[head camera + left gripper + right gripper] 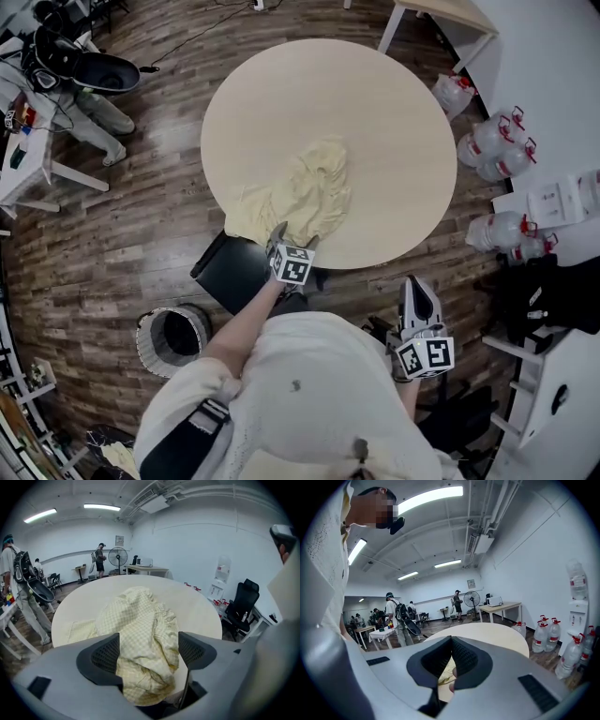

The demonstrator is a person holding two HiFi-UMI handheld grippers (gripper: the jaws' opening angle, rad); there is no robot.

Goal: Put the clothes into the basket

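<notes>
A crumpled pale-yellow checked garment (300, 192) lies on the round light-wood table (375, 103), near its front edge. My left gripper (295, 239) reaches over that edge and stands open. In the left gripper view the garment (140, 620) sits between the wide-spread jaws of the left gripper (149, 651), and the pads do not press on it. My right gripper (417, 281) hangs off the table at the front right. Its jaws are shut in the right gripper view (450, 641), with nothing held and a strip of the garment (446, 673) showing beyond them. A woven basket (173, 337) stands on the floor at the front left.
A black chair (234, 272) stands under the table's front edge, between me and the basket. Several water bottles (497, 155) line the floor at the right. A stroller (84, 66) and a white desk are at the far left. People and a fan (117, 557) stand beyond the table.
</notes>
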